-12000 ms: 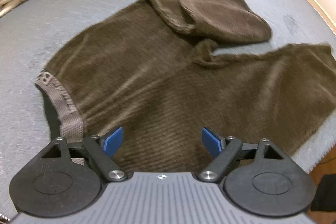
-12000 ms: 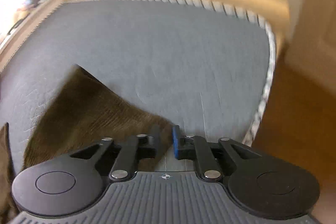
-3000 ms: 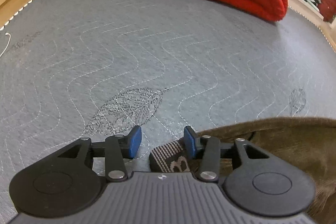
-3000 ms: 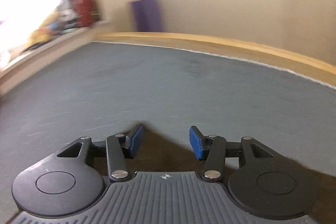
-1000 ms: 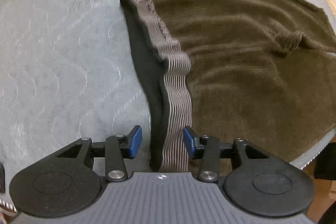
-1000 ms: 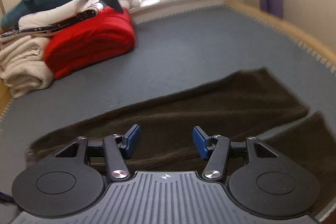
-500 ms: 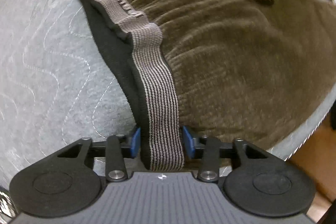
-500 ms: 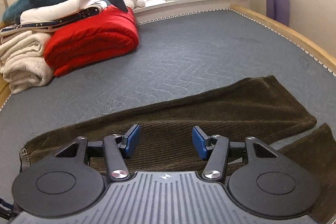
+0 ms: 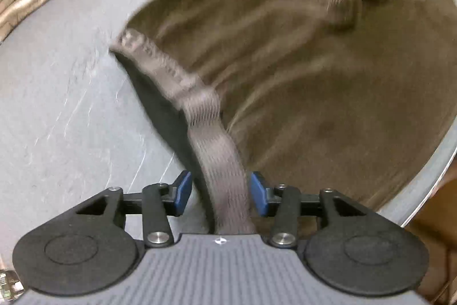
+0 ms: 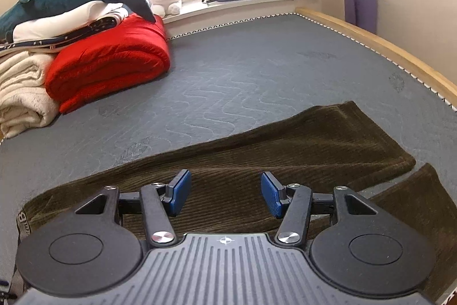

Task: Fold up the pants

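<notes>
Dark brown corduroy pants (image 9: 300, 70) lie spread on a grey quilted mattress (image 9: 57, 119). Their grey striped elastic waistband (image 9: 217, 159) runs up between the blue pads of my left gripper (image 9: 218, 192), which is shut on it and lifts it off the bed. In the right wrist view the pants (image 10: 285, 150) lie flat with both legs stretching right. My right gripper (image 10: 222, 195) is open and empty, hovering just above the upper leg. The left view is blurred by motion.
A folded red duvet (image 10: 111, 59) and cream blankets (image 10: 20, 99) are stacked at the far left of the bed, with a plush shark (image 10: 74, 2) on top. A wooden bed rail (image 10: 385, 47) runs along the right. The mattress edge (image 9: 428, 185) is close to the pants.
My left gripper has risen and pulled the waistband up with it; the pants look farther away. My right gripper has barely moved and stays open.
</notes>
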Motion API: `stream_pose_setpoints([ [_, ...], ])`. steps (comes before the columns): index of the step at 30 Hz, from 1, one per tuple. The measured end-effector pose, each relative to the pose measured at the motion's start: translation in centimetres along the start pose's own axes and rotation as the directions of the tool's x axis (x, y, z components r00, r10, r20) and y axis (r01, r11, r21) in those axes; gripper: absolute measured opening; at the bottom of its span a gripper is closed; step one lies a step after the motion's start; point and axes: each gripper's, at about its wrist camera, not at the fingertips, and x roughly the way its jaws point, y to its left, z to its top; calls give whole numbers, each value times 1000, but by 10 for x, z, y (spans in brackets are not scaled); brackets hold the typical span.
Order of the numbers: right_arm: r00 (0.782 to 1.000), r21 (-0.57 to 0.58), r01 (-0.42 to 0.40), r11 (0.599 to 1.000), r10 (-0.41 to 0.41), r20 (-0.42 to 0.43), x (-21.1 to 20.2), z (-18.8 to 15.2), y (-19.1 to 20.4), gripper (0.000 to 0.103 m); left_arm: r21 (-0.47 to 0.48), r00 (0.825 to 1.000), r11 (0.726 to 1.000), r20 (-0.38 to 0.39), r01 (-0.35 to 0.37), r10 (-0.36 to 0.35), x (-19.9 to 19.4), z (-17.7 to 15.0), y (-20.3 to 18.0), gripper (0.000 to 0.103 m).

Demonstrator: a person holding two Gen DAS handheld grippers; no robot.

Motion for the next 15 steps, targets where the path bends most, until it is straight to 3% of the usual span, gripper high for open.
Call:
stream_pose_setpoints([
  [2, 1000, 1, 2, 1000, -2, -1, 0, 0, 0, 57, 13, 998, 998, 41, 55, -55, -5, 6, -6, 51],
  [4, 1000, -1, 2, 1000, -2, 1, 1, 0, 0, 57, 68, 995, 993, 29, 92, -94, -3, 6, -15, 50],
  [6, 1000, -4, 4, 1000, -4, -4, 3, 0, 0, 57, 100, 995, 994, -94, 54, -44, 17, 0, -24, 50],
  [7, 1000, -4, 5, 1000, -5, -6, 3, 0, 0, 57, 116, 984, 993, -176, 14, 7, 30, -6, -24, 49],
  [8, 1000, -3, 4, 1000, -4, -7, 4, 0, 1, 57, 150, 976, 989, -210, -18, 50, 36, -11, -25, 51],
  [9, 1000, -4, 3, 1000, -3, -7, 5, 0, 2, 57, 156, 979, 988, -200, -16, 47, 34, -10, -24, 51],
  [15, 1000, -14, 3, 1000, -3, 3, 6, 2, 4, 57, -16, 997, 998, -44, 66, -66, 5, 16, -7, 51],
])
